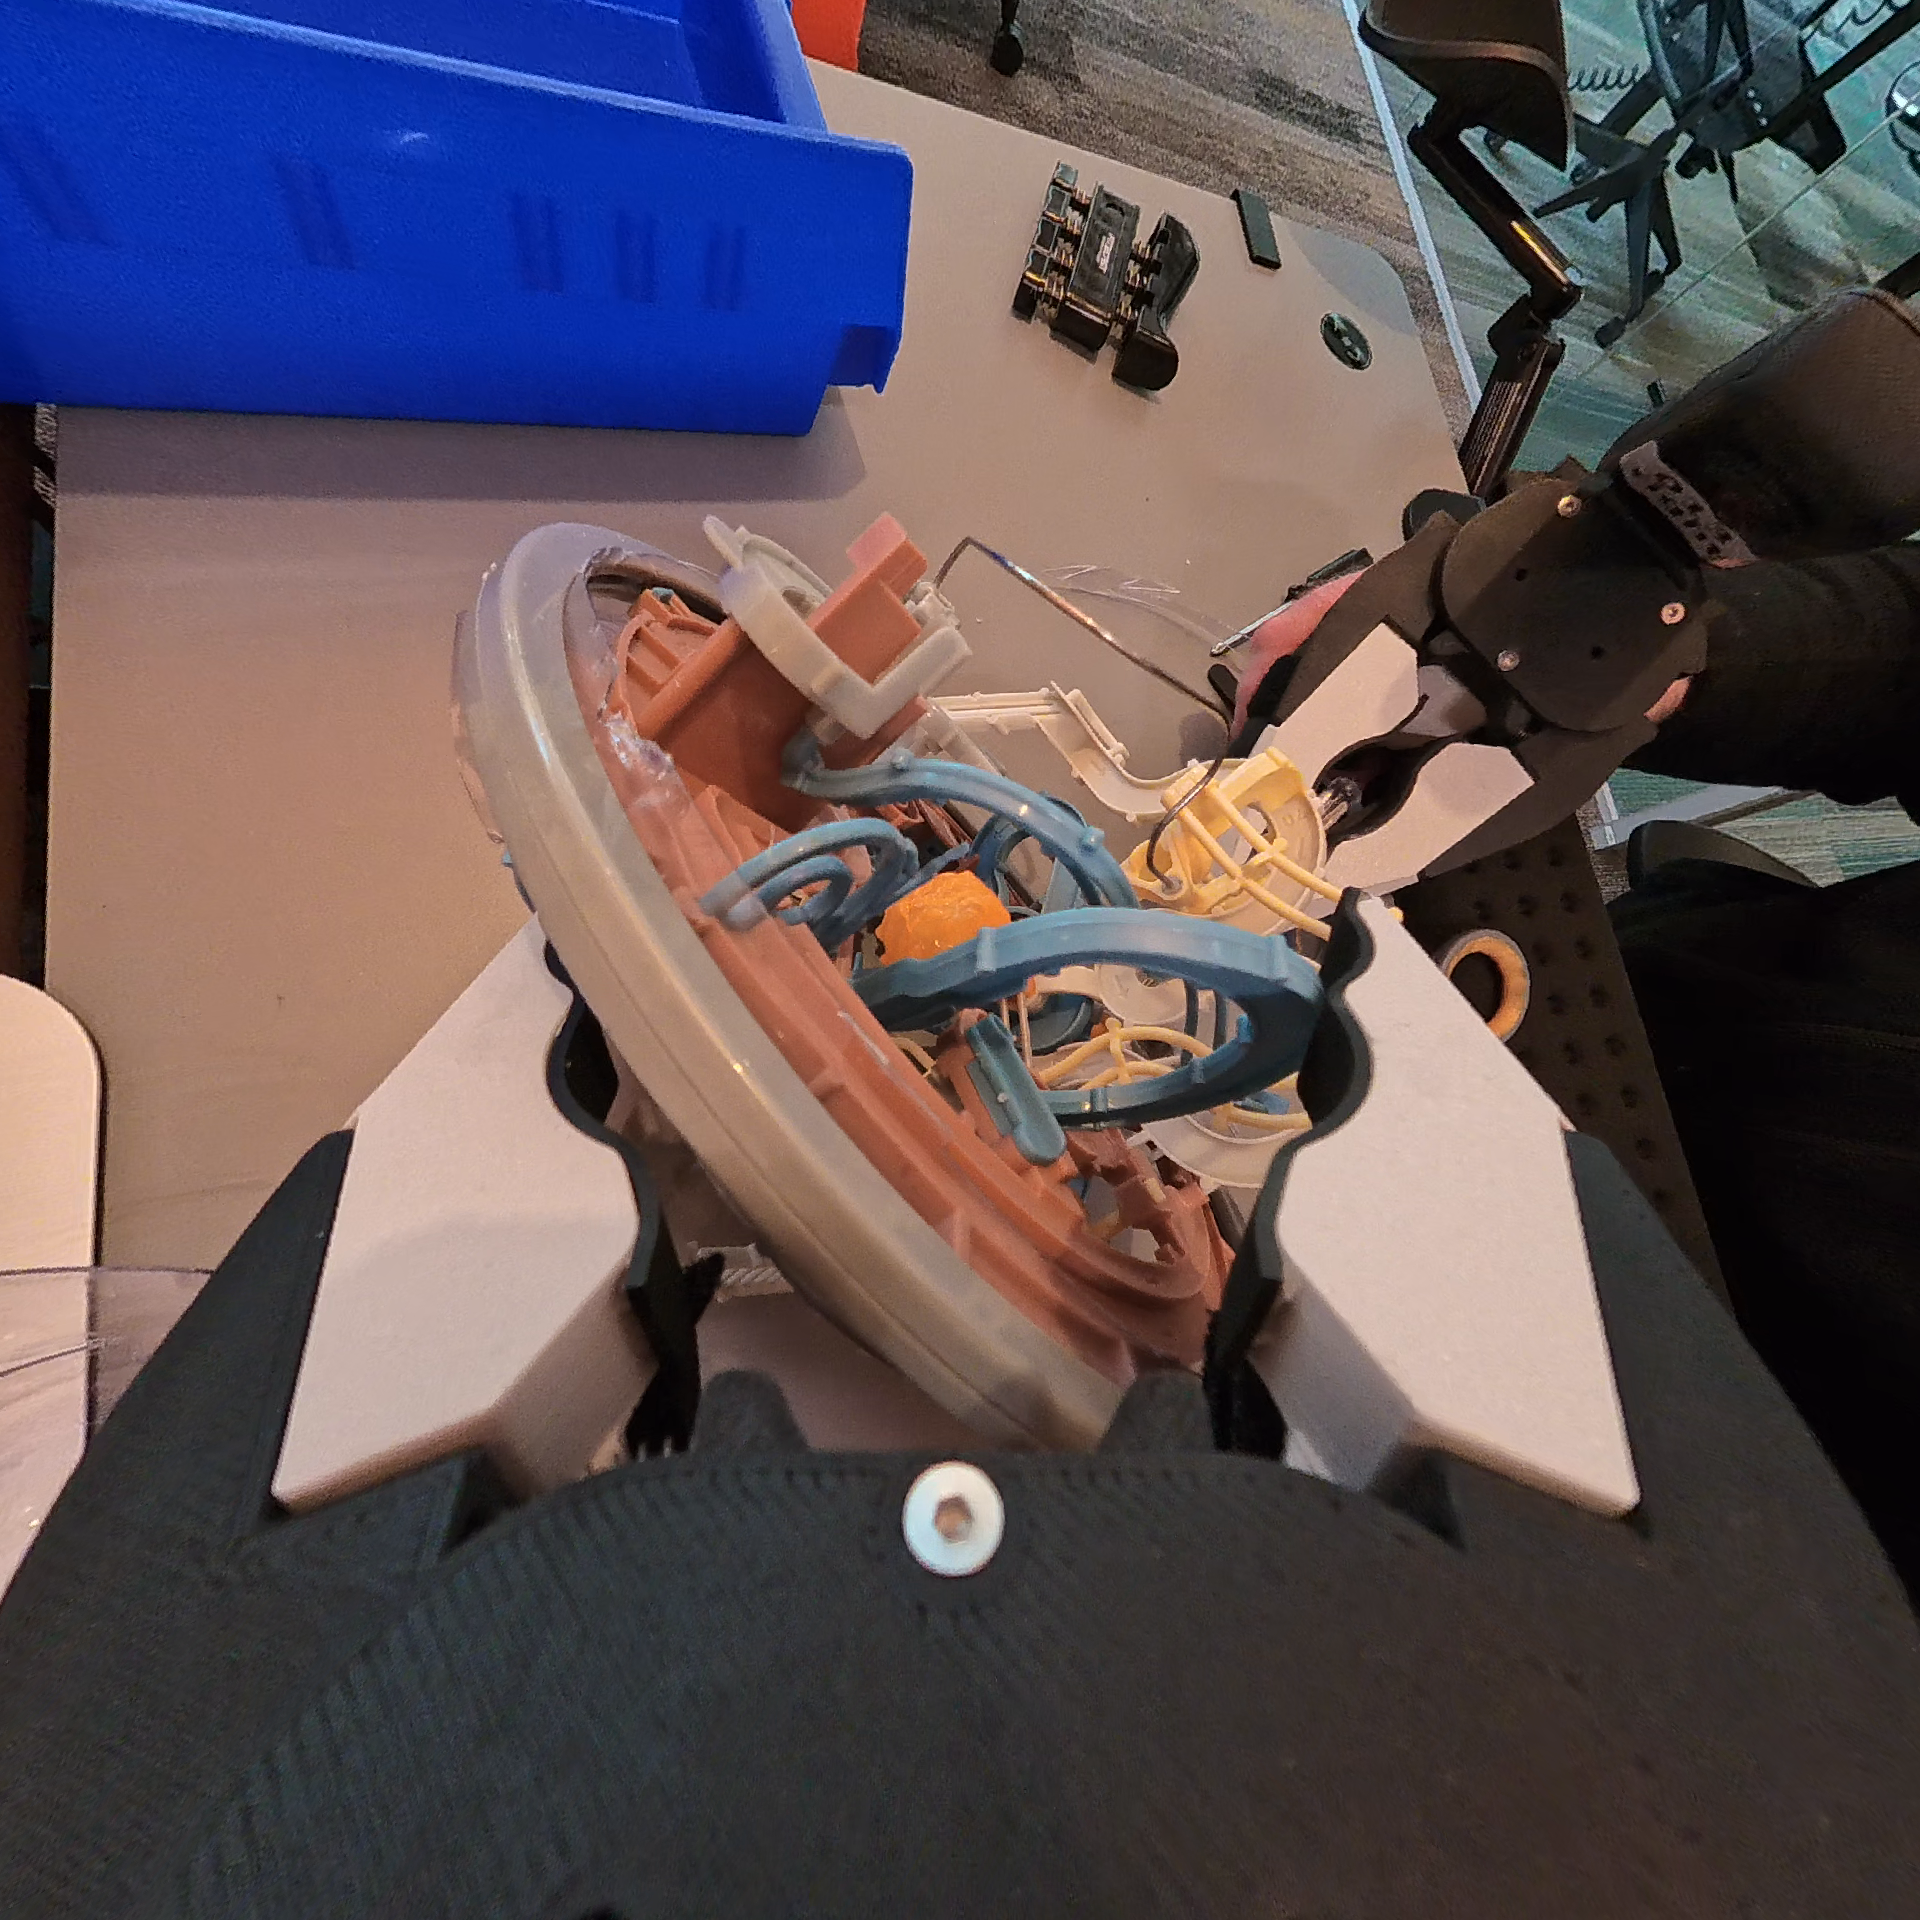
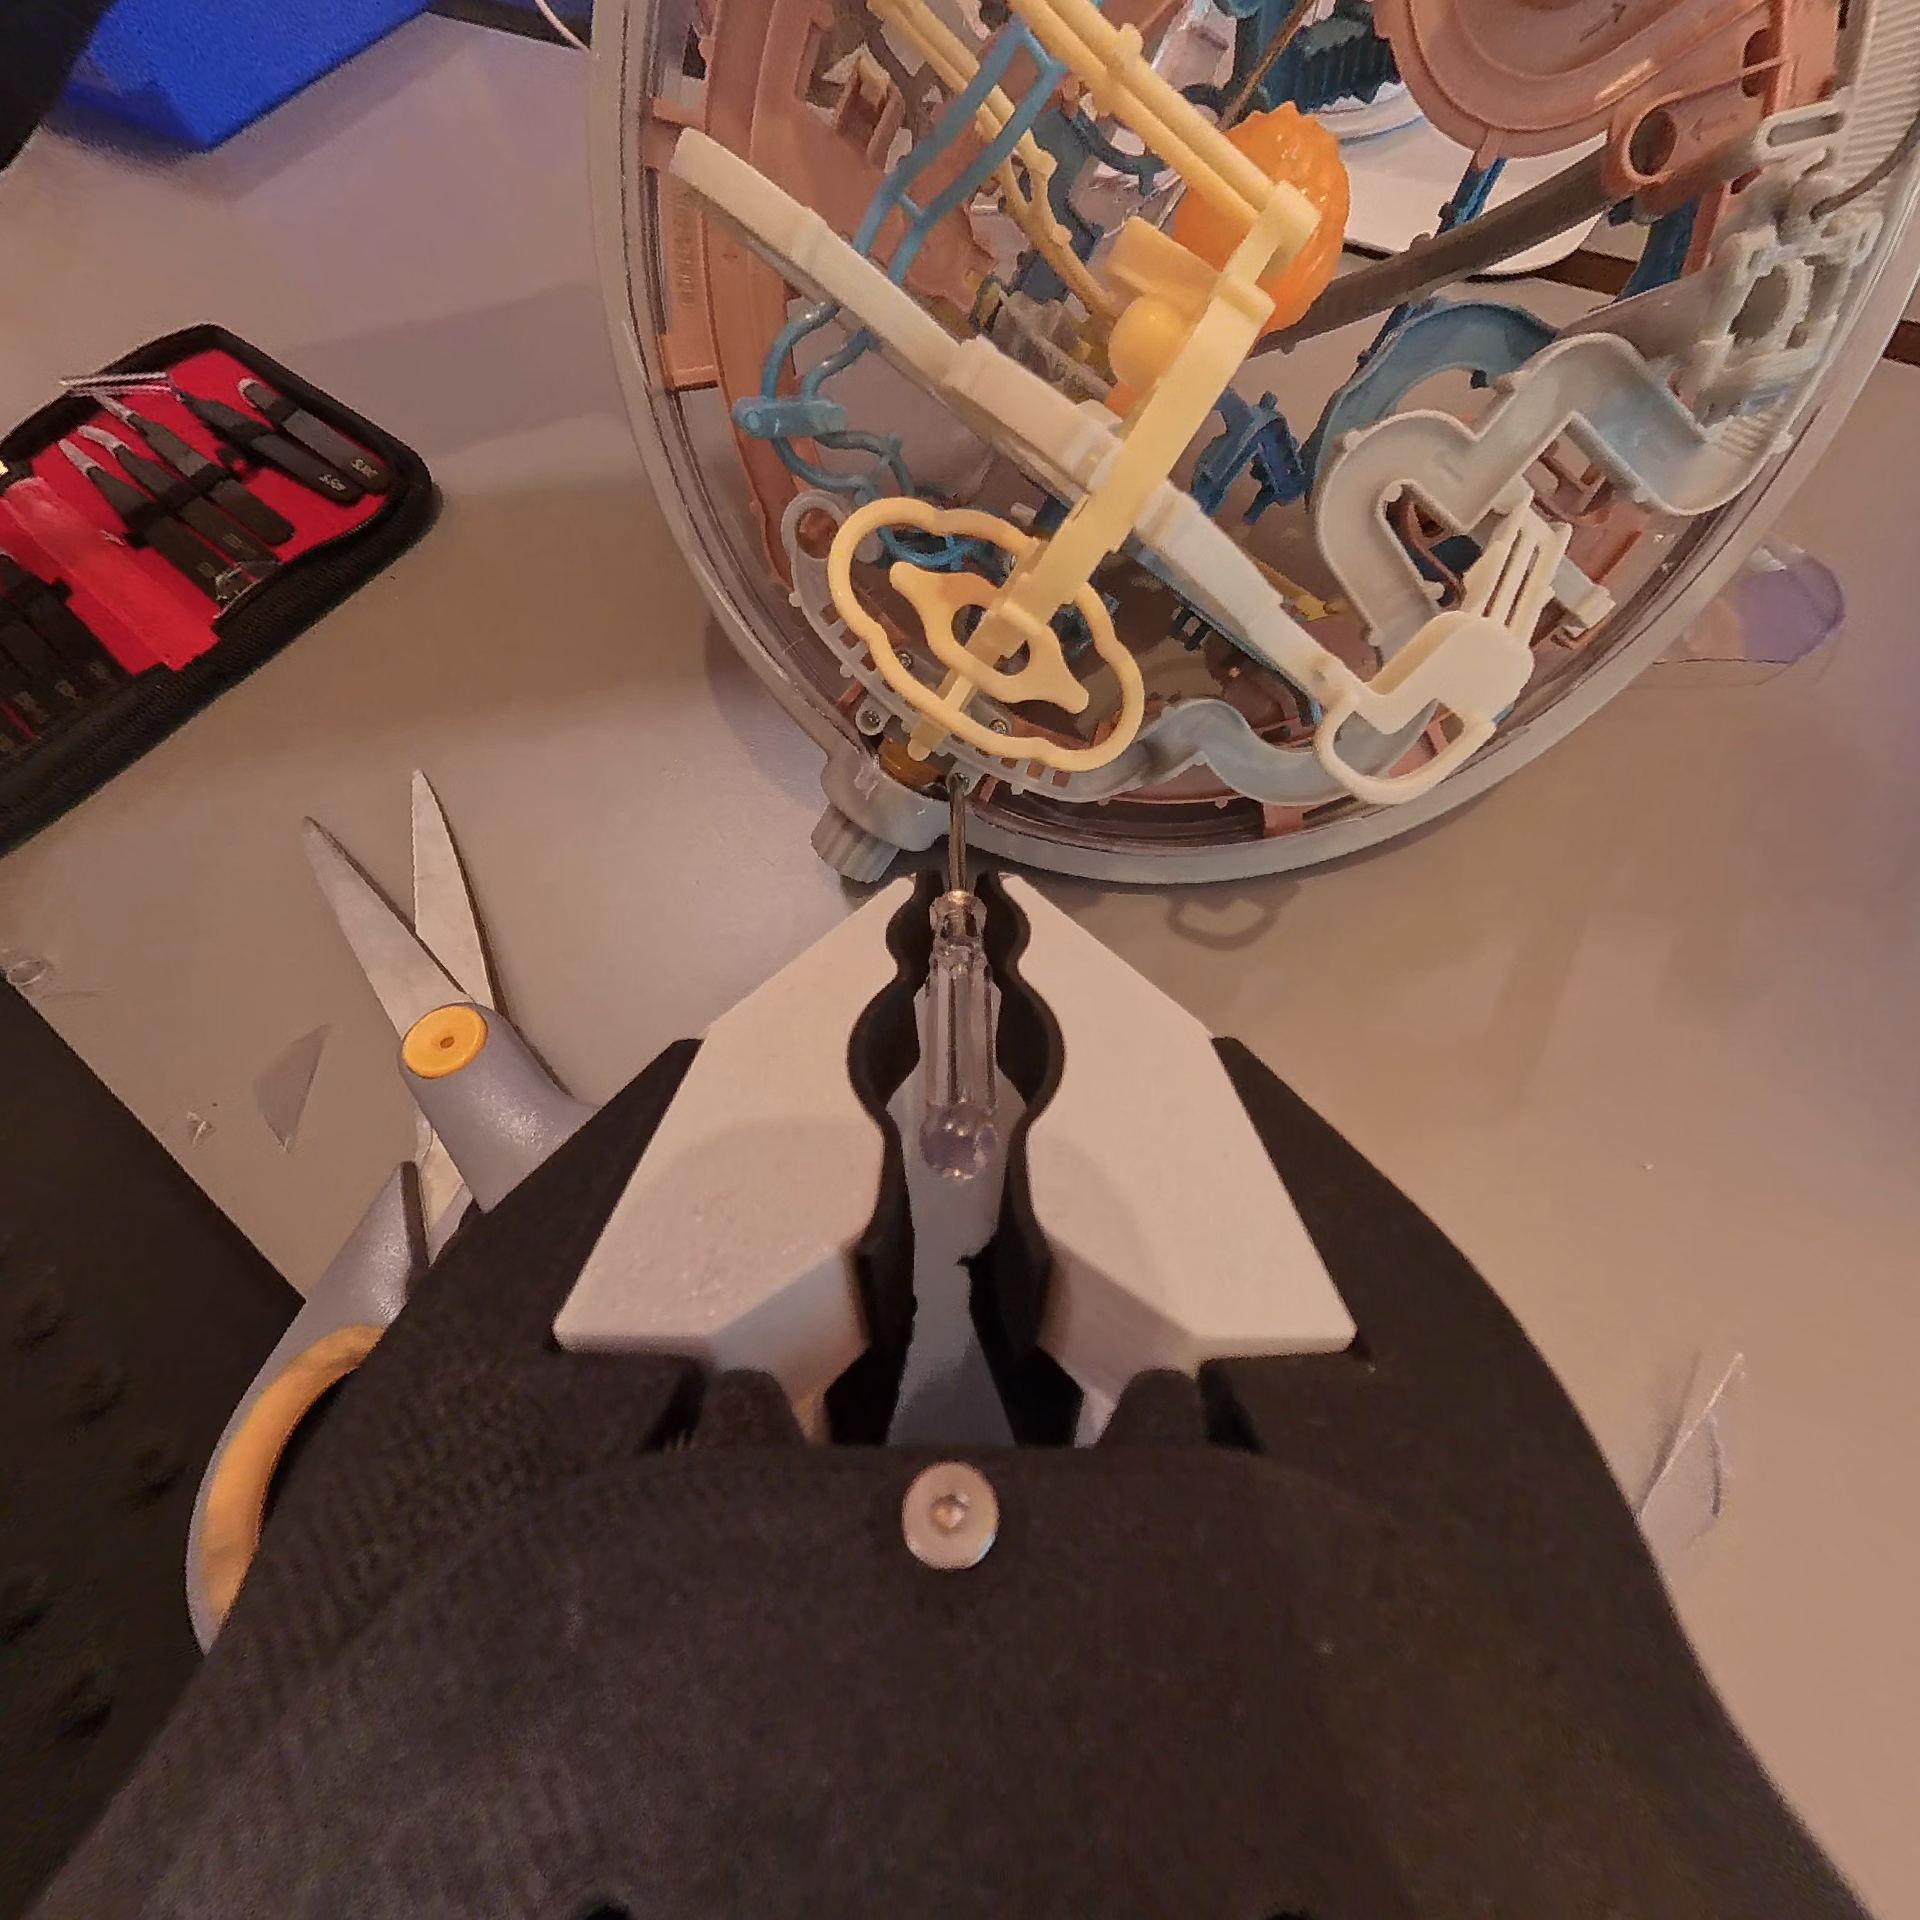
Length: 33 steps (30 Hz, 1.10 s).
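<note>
A clear maze ball (image 1: 582,862) with a grey ring, brown, blue and cream tracks and an orange ball inside sits tilted on the grey table. My left gripper (image 1: 956,966) is shut on it, one finger on each side of the ring. In the right wrist view the maze ball (image 2: 1195,468) fills the top. My right gripper (image 2: 958,888) is shut on a small clear-handled screwdriver (image 2: 956,1029). The screwdriver's metal tip touches a screw at the grey ring's lower edge. The right gripper (image 1: 1320,800) also shows in the left wrist view, at the ball's far right side.
A blue bin (image 1: 416,208) stands at the back left. A black clip-like part (image 1: 1107,275) lies farther back. Grey and orange scissors (image 2: 436,1049) and an open red and black tool case (image 2: 177,520) lie left of my right gripper. A dark-sleeved arm (image 1: 1818,644) is at the right. My right fingertips sit around 15 cm from my left ones.
</note>
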{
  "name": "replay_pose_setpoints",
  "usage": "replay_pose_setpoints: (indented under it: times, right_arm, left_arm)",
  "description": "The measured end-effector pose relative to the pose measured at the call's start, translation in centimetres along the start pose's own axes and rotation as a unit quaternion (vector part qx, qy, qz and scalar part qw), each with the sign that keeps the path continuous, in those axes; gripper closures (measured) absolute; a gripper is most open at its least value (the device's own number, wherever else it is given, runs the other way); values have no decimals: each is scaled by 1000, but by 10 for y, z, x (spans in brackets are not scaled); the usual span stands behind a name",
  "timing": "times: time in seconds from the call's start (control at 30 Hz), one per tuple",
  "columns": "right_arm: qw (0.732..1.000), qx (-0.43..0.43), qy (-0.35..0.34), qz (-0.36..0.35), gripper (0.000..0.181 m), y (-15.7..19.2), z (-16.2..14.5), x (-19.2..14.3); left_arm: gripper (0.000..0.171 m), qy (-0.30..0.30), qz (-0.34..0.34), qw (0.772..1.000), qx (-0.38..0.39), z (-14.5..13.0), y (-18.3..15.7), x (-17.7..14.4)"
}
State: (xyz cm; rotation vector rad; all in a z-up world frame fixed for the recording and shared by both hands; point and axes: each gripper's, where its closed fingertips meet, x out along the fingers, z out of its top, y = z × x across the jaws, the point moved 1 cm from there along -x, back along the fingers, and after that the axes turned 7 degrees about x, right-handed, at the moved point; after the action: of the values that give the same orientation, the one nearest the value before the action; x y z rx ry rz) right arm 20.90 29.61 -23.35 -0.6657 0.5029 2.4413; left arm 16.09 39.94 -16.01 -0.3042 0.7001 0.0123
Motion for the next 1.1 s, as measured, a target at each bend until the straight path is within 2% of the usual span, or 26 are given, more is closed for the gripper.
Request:
replay_pose_setpoints:
  times: [0.23, 0.4, 0.57, 0.67, 0.77, 0.87, 1.1]
  right_arm:
    - [997, -51, 4, -62, 175, 2, -2, 0]
    - [978, -143, 21, -152, 175, 6, -2, 1]
    - [961, -196, 27, -194, 174, 7, -3, 1]
    - [970, -169, 20, -171, 175, 6, -3, 1]
    - [991, -79, 4, -104, 175, 4, -4, 1]
    - [998, -18, -4, -56, 175, 2, -5, 1]
    - [999, 18, -7, -28, 175, 2, -5, 0]
  left_arm:
    - [37, -3, -3, 1000, -3, 0, 0, 1]
    - [36, -11, -6, 1000, -8, 0, 0, 1]
    - [35, -10, -7, 1000, -10, -1, 0, 1]
    - [35, -11, -7, 1000, -11, -1, 0, 1]
    - [35, -9, -8, 1000, -13, -1, 0, 2]
    - [35, -7, -8, 1000, -13, -1, 0, 2]
    - [34, -6, -11, 1000, -13, -1, 0, 3]
